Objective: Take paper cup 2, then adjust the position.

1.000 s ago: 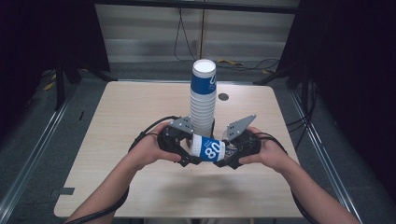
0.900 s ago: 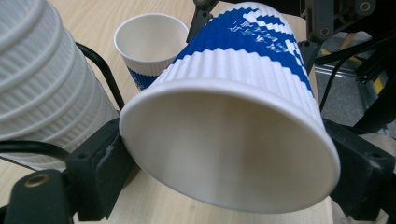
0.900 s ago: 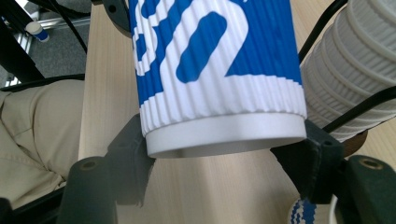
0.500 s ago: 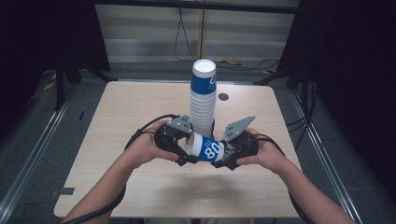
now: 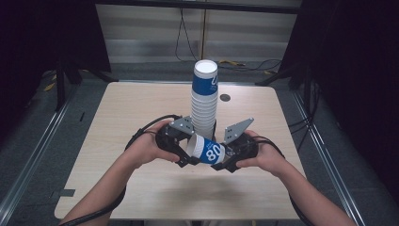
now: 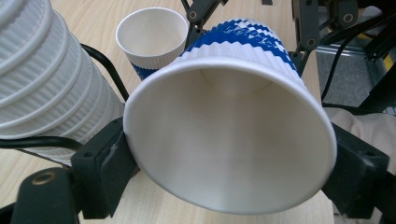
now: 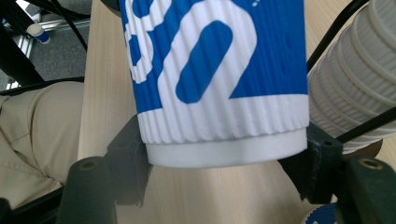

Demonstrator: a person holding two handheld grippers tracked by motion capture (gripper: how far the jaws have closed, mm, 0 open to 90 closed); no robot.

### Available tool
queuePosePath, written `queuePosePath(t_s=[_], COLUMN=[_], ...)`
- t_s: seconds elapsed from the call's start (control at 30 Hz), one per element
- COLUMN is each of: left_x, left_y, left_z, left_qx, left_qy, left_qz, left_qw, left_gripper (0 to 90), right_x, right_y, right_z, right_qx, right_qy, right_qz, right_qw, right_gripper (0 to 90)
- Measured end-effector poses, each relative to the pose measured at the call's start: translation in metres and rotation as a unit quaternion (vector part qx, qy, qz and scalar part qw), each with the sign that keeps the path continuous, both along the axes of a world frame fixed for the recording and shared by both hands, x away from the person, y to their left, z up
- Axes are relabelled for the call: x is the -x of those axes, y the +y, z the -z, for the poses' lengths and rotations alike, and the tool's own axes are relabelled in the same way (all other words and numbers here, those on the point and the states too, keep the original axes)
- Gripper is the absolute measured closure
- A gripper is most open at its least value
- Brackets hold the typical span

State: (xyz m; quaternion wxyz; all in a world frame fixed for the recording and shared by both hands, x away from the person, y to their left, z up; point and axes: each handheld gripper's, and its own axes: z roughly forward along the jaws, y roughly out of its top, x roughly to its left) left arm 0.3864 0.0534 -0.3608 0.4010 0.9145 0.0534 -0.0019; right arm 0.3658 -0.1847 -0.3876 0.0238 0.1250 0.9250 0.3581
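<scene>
Landmark: the tall stack of cups (image 5: 204,101), which is standing upright at mid-table.

Nearest the person, two hands are reaching in from the table's (image 5: 117,188) near edge, one on each side in front of the stack. The left gripper (image 5: 181,149) and right gripper (image 5: 230,153) are facing each other just in front of the stack's base, sharing a single cup (image 5: 207,149) that is lying on its side between them, raised above the tabletop.

In the left gripper view, the cup's (image 6: 229,135) open mouth is facing the camera, and the two black jaws are standing against its rim on either side; these jaws have just been closing on the rim, and whether the pads are already pressing is not clear. The stack (image 6: 42,79) is rising just beside this gripper.

In the right gripper view, the jaws are clamping the cup's (image 7: 219,79) base end, with the blue print on its ribbed sleeve turned to the camera and the stack (image 7: 355,79) close alongside.

Beyond the held cup, a second cup (image 6: 152,39) is standing upright on the table near the stack.

Farthest off, behind the stack, a small dark disc (image 5: 225,98) is lying on the tabletop.
</scene>
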Motion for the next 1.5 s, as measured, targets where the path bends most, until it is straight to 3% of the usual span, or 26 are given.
queuePosePath(t_s=[0.33,0.57,0.73,0.93,1.2,1.5], left_x=[0.0,0.0,0.0,-0.001,-0.001,-0.004], left_y=[0.001,0.006,0.013,0.024,0.031,0.046], left_z=[-0.003,-0.005,-0.007,-0.009,-0.006,0.006], left_qx=[-0.011,-0.014,-0.02,-0.032,-0.054,-0.082], left_qy=[0.004,0.02,0.024,0.023,0.03,0.038], left_qz=[0.003,-0.011,-0.018,-0.031,-0.044,-0.07], left_qw=[0.9999,0.9996,0.9994,0.9987,0.9971,0.9934], left_gripper=[16.4,17.3,18.1,18.0,17.7,16.9], right_x=[0.001,0.001,0.001,0.001,0.004,0.008], right_y=[0.003,0.007,0.009,0.008,0.008,0.005], right_z=[0.003,0.004,0.006,0.008,0.005,0.01], right_qx=[0.004,0.002,0.0,0.0,0.0,0.004], right_qy=[-0.002,-0.005,-0.01,-0.01,-0.013,-0.012], right_qz=[-0.001,0.002,0.015,0.022,0.018,0.018], right_qw=[1.0,1.0,0.9998,0.9997,0.9997,0.9997], right_gripper=[31.6,31.1,22.2,19.3,19.3,19.3])
